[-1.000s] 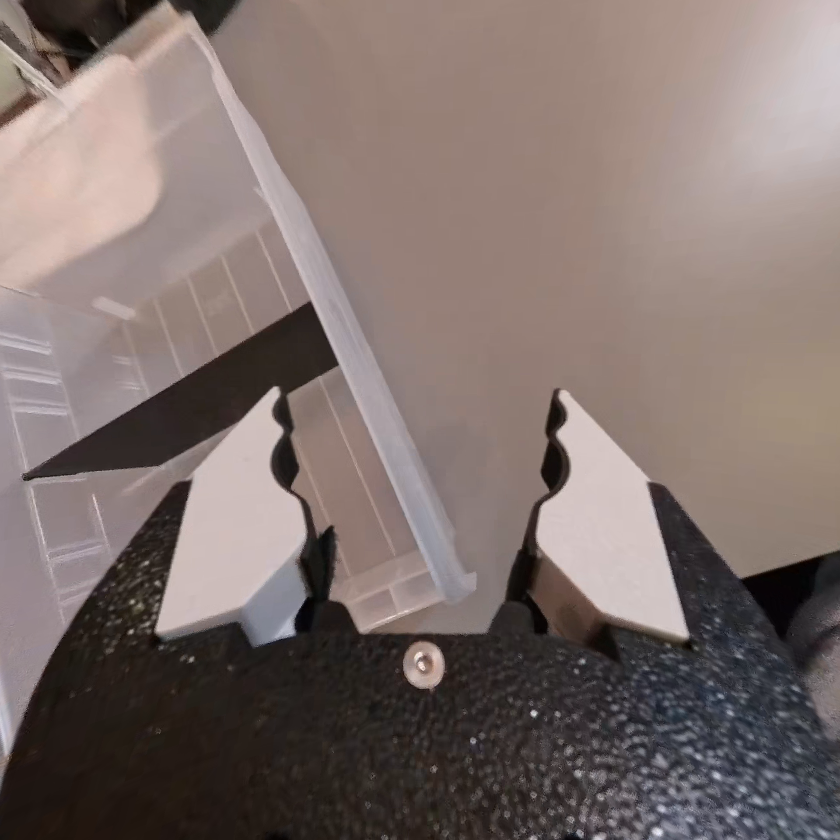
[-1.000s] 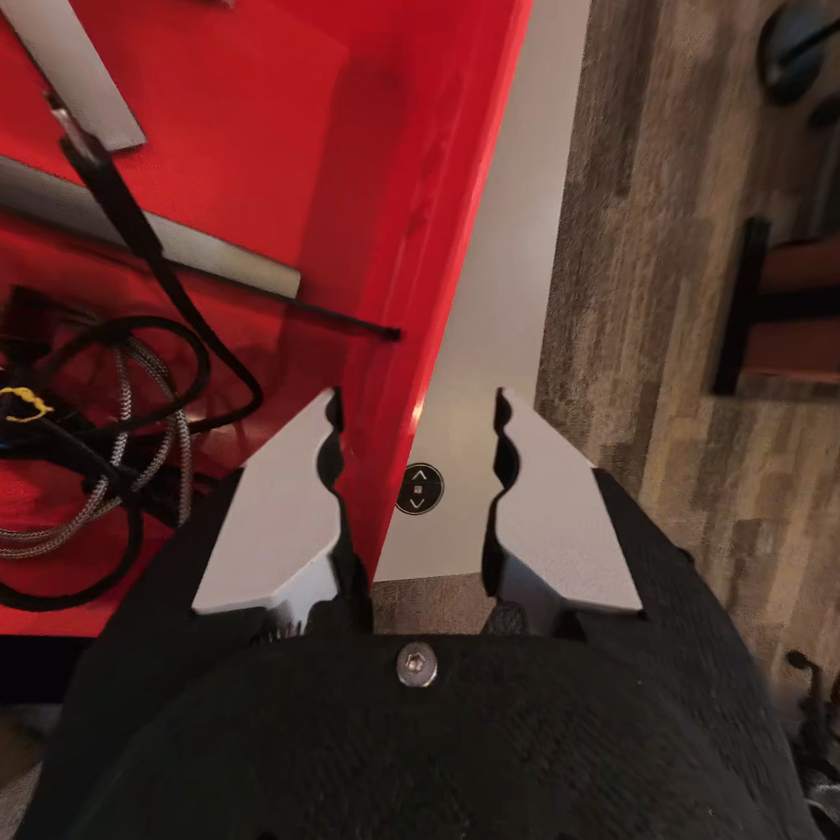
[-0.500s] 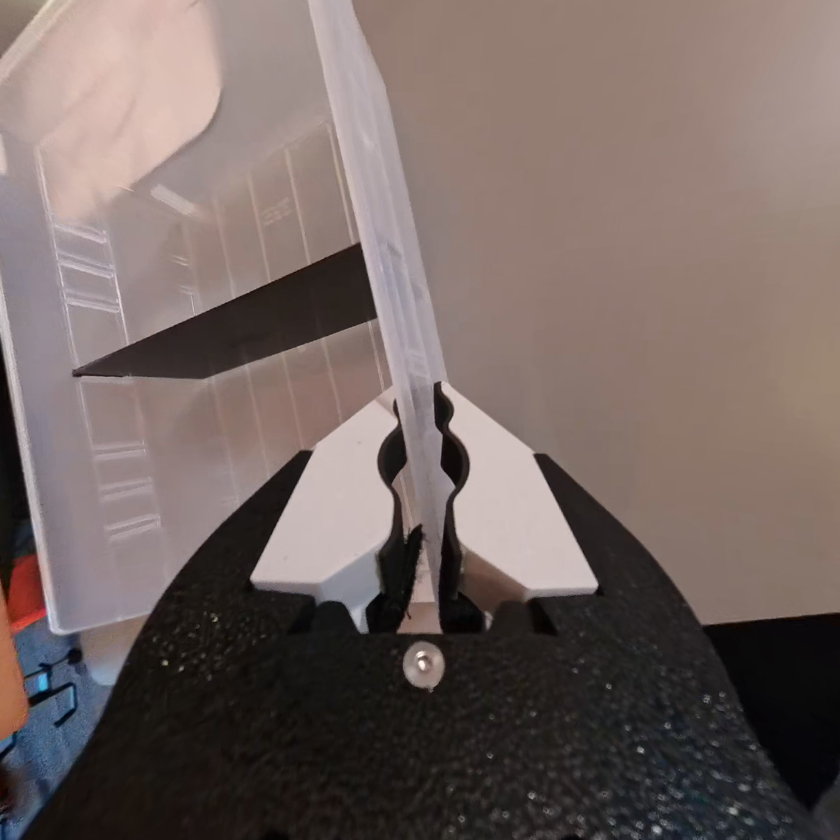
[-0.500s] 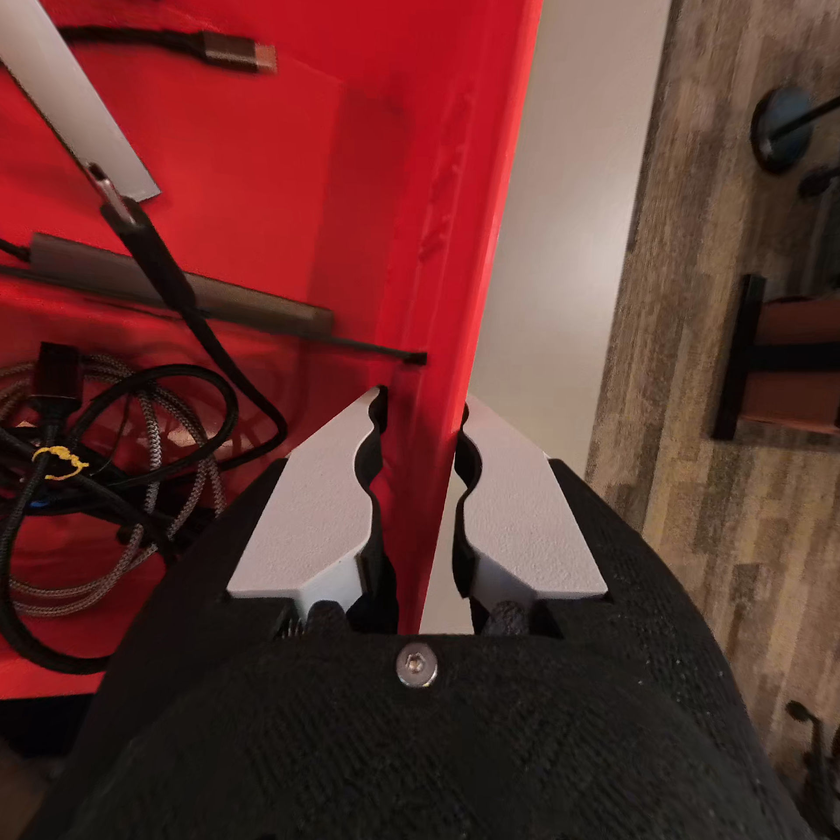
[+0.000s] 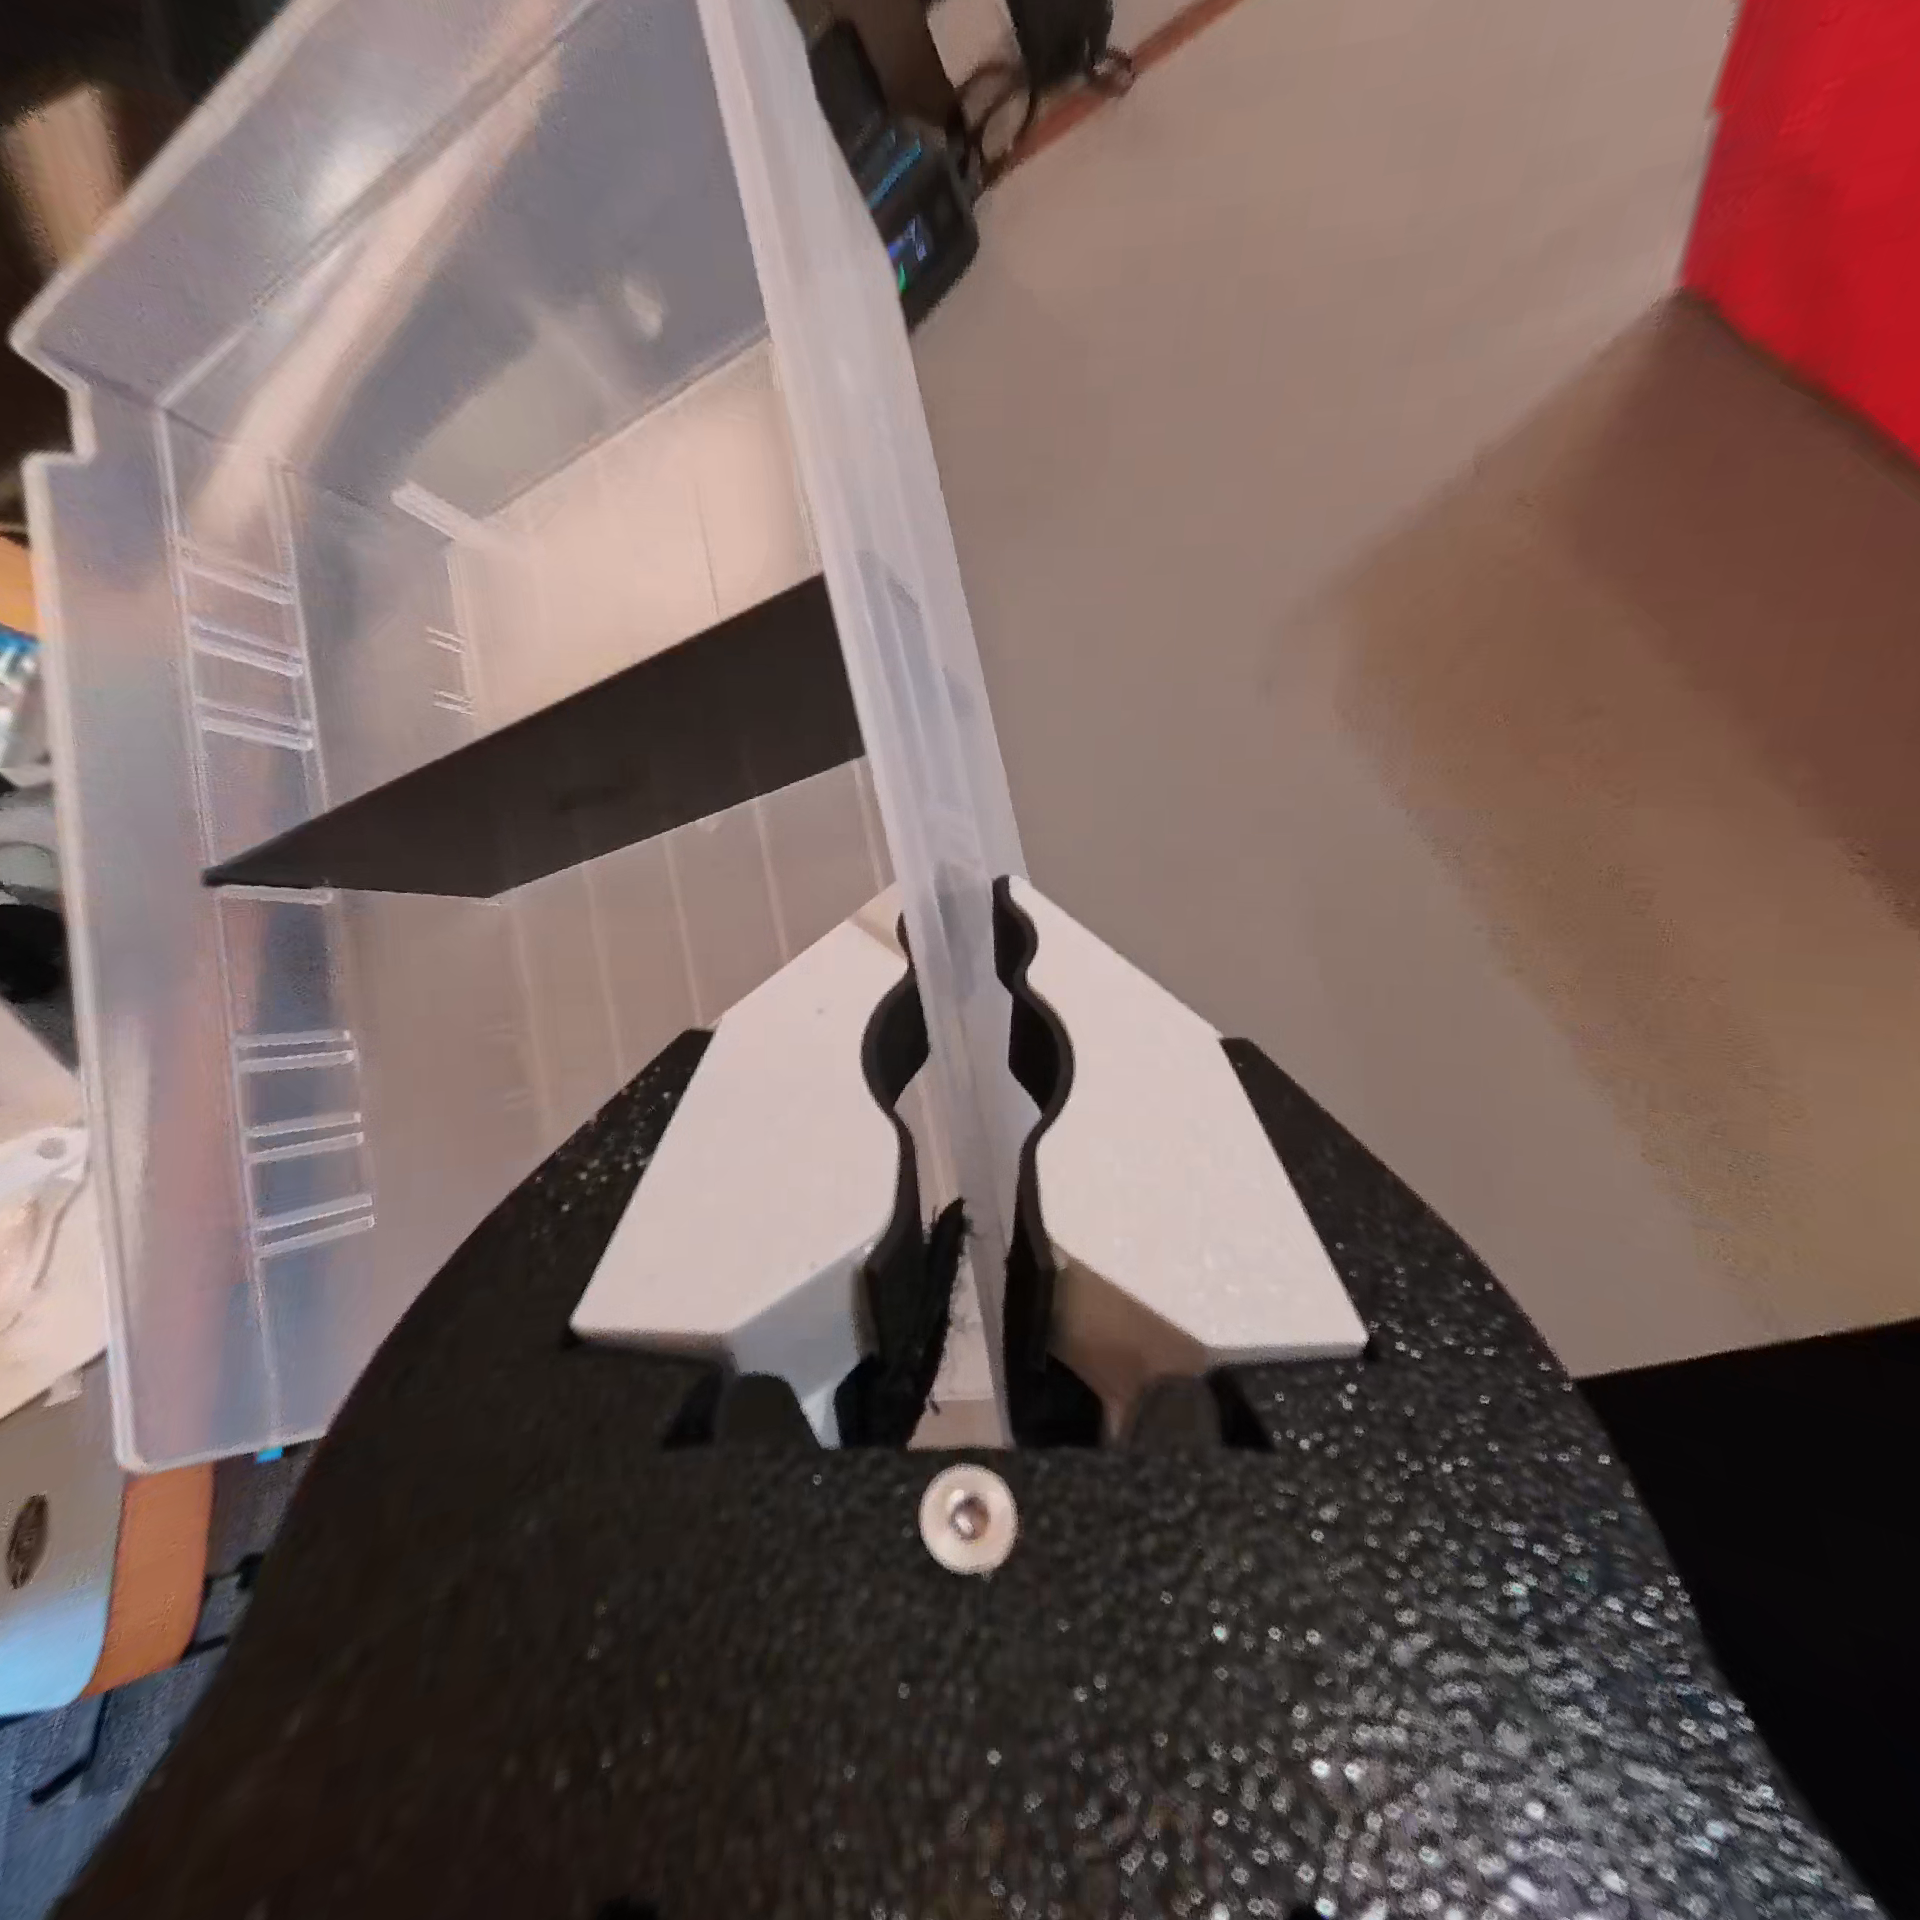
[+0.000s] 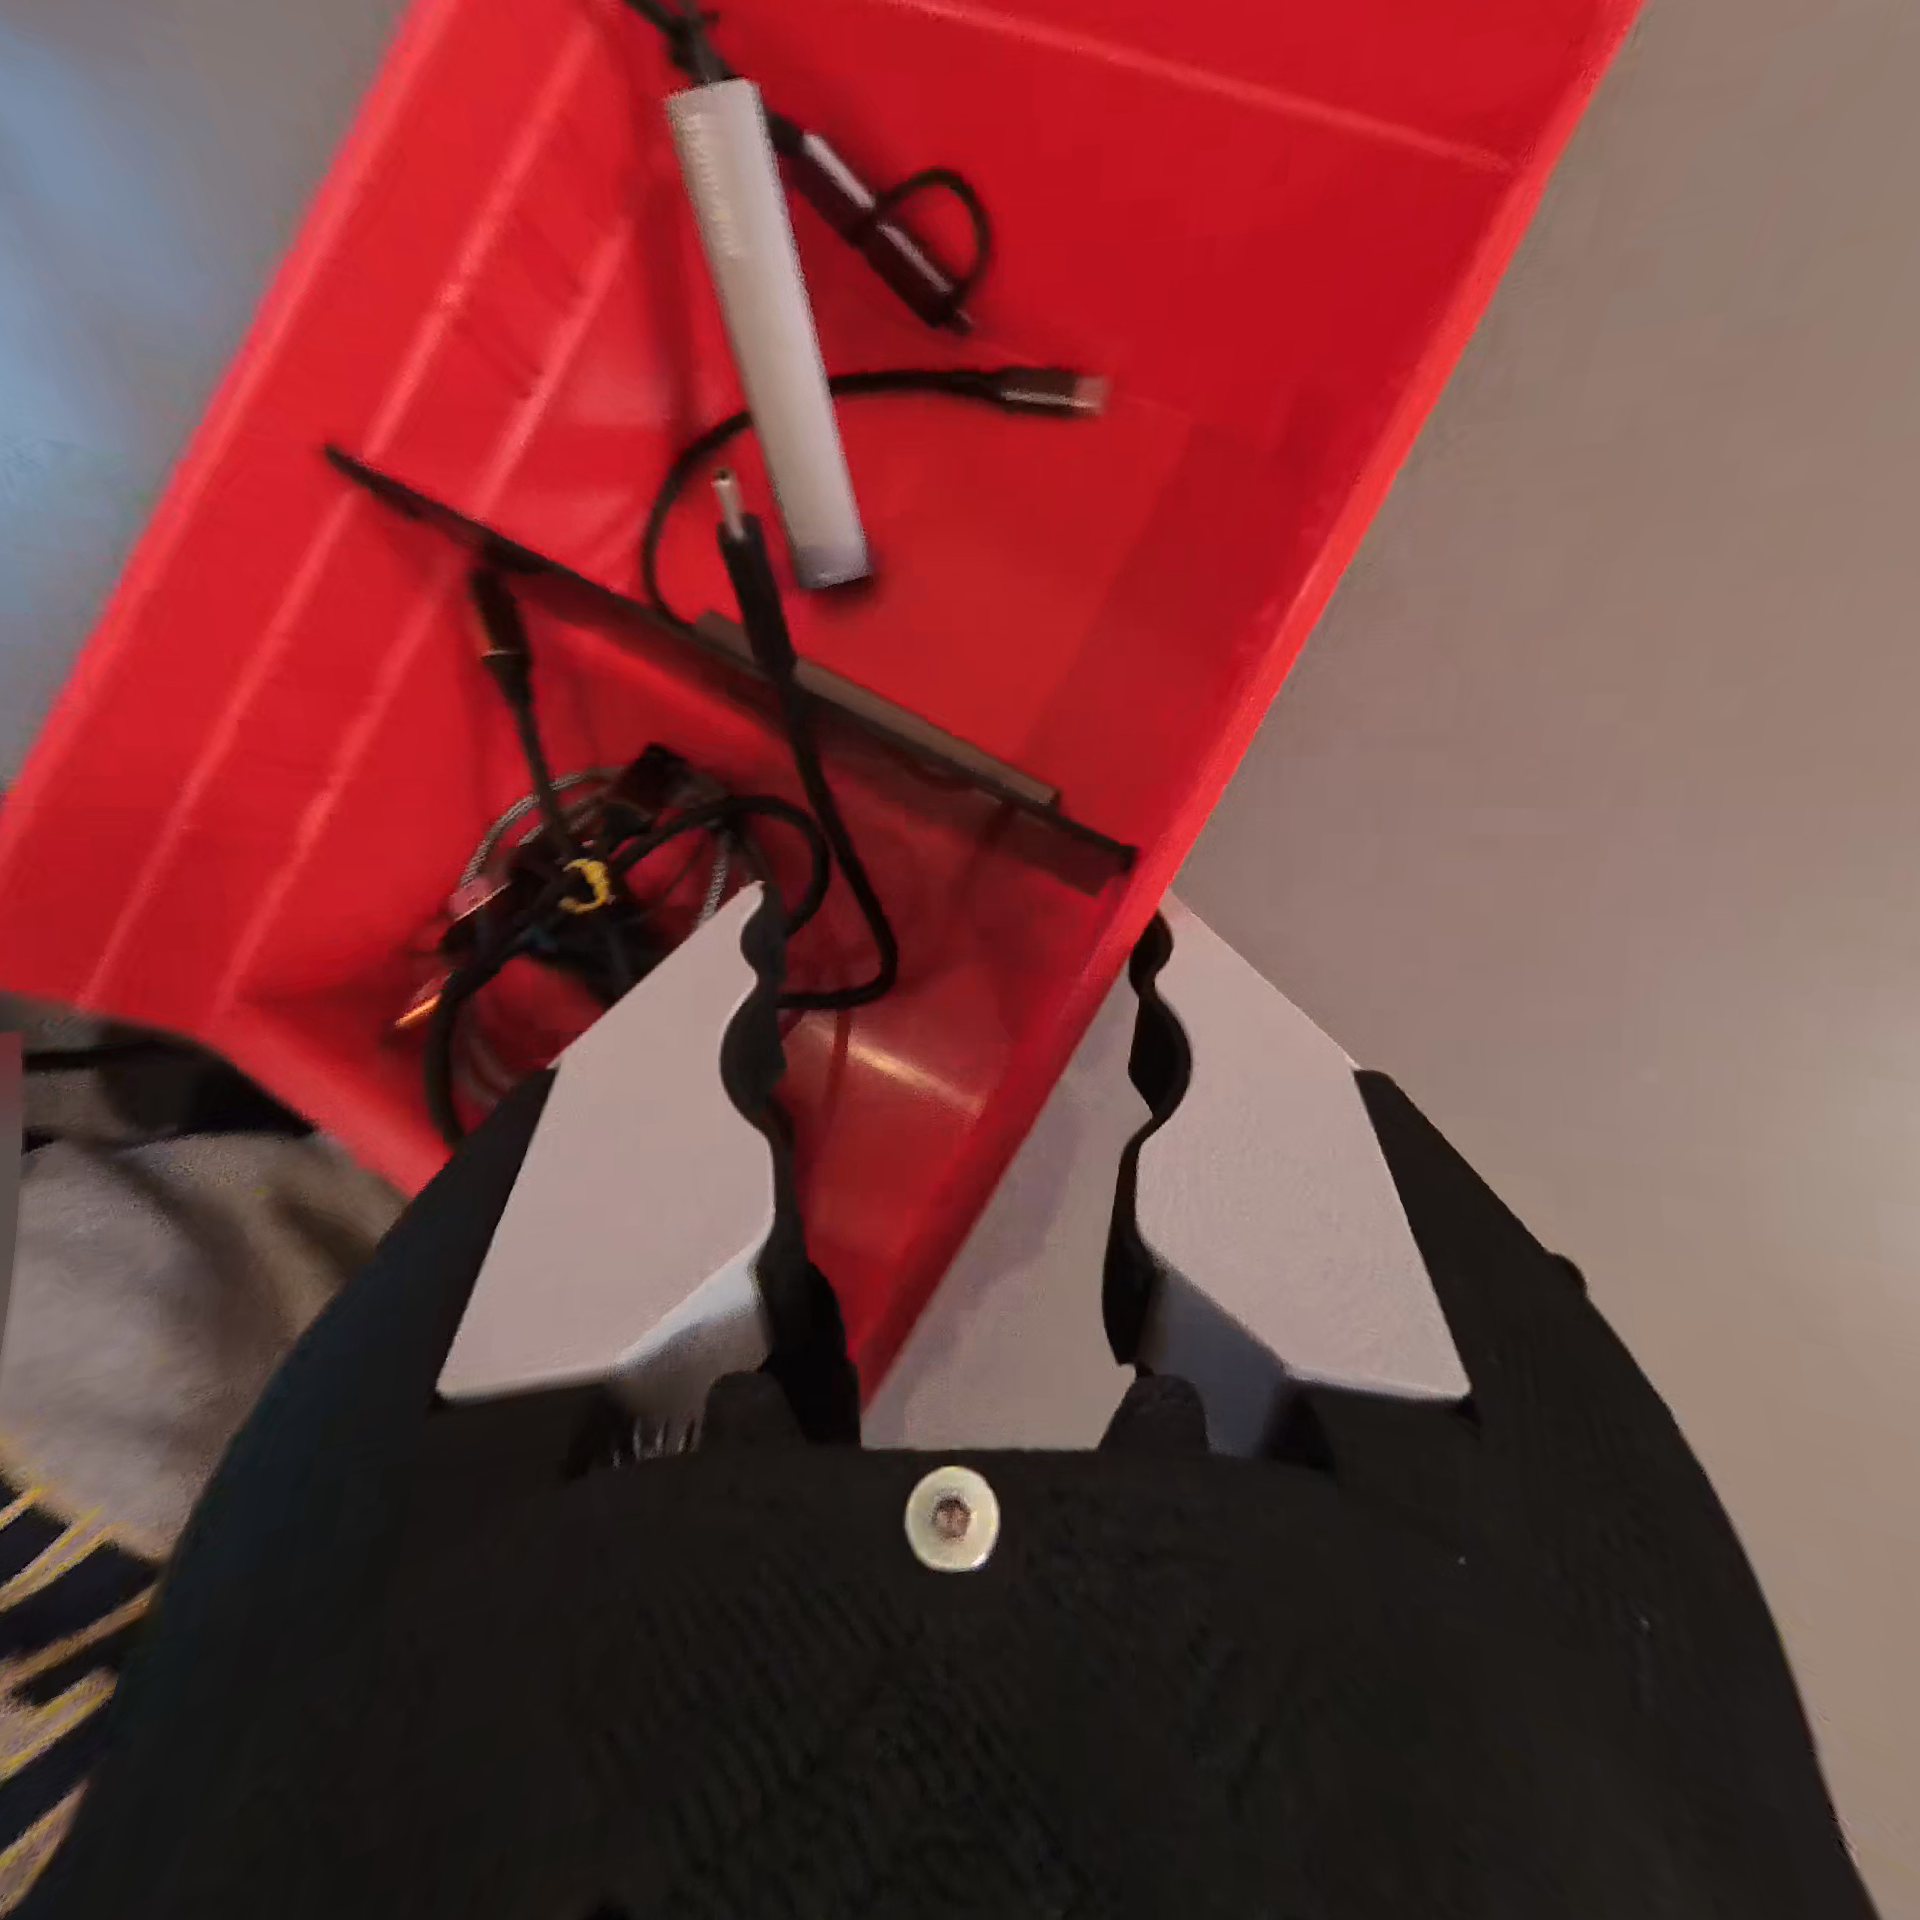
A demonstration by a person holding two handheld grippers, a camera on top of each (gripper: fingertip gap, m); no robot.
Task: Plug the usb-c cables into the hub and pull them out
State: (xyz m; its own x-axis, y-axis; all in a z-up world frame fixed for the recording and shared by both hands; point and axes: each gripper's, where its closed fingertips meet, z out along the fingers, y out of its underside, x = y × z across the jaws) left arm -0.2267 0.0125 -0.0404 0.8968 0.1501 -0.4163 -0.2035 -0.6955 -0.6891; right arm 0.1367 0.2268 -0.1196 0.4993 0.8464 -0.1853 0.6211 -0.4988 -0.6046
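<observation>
A red bin (image 6: 1195,260) holds a pale silver stick hub (image 6: 769,343), a dark grey flat hub (image 6: 883,727), a black usb-c cable with its bare plug (image 6: 743,530), a second cable with a metal plug (image 6: 1049,390) and a tangled cable bundle with a yellow tie (image 6: 582,883). My right gripper (image 6: 956,914) is open and empty; the bin's near right wall runs between its fingers. My left gripper (image 5: 956,914) is shut on the side wall of a clear plastic bin (image 5: 312,520) that has a black divider (image 5: 582,790) inside.
Both bins are over a beige table (image 5: 1351,623). A corner of the red bin (image 5: 1829,208) shows at the upper right of the left wrist view. A dark device with a lit screen (image 5: 914,229) lies behind the clear bin. Grey cloth (image 6: 156,1299) is at the lower left. Spacing between my two grippers at the tips: around 45 cm.
My right gripper has opened off the red bin's wall, and the bin now sits at an angle in its view. My left gripper stays shut on the clear bin's wall as the view shifts.
</observation>
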